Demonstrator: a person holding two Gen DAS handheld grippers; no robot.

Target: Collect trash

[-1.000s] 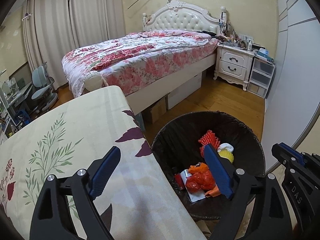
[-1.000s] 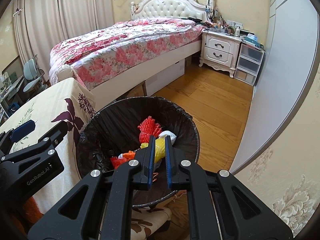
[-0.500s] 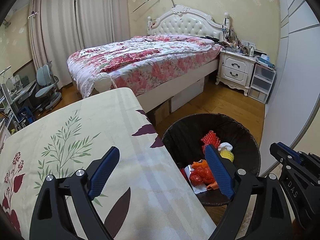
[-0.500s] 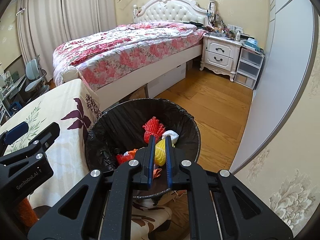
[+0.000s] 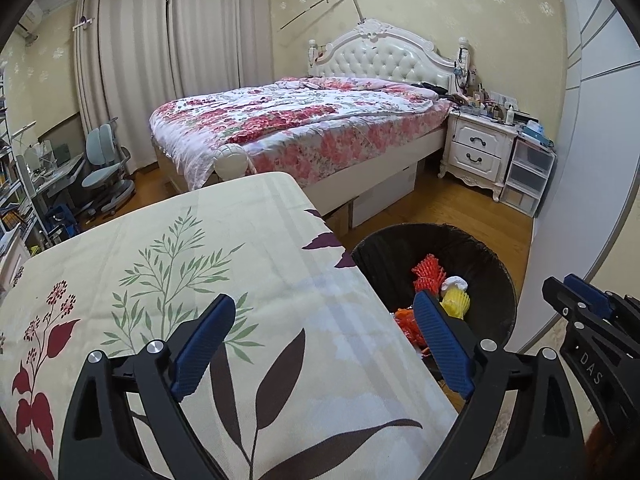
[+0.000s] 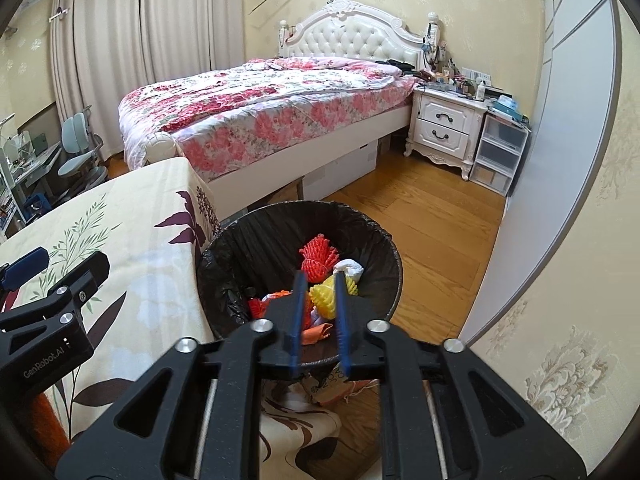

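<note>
Black-lined bin (image 6: 298, 240) is seen from further back now; right hand-held gripper (image 6: 318, 312) has been parted slightly (nothing pinched), left hand-held gripper (image 5: 320, 346) spread wide, so collecting looks finished.

Right claw (image 6: 319, 280) narrowly parted, empty, above trash bin (image 6: 380, 240) holding trash.

White lettering "DAS" marks the black plastic right gripper (image 5: 592, 308) beside the bin; "GenRobot.AI" marks the black plastic left gripper (image 6: 52, 280).

Matt cloth tablecloth (image 5: 224, 264); glossy wooden floor (image 6: 432, 216); crinkled black plastic bin liner (image 6: 256, 248).
</note>
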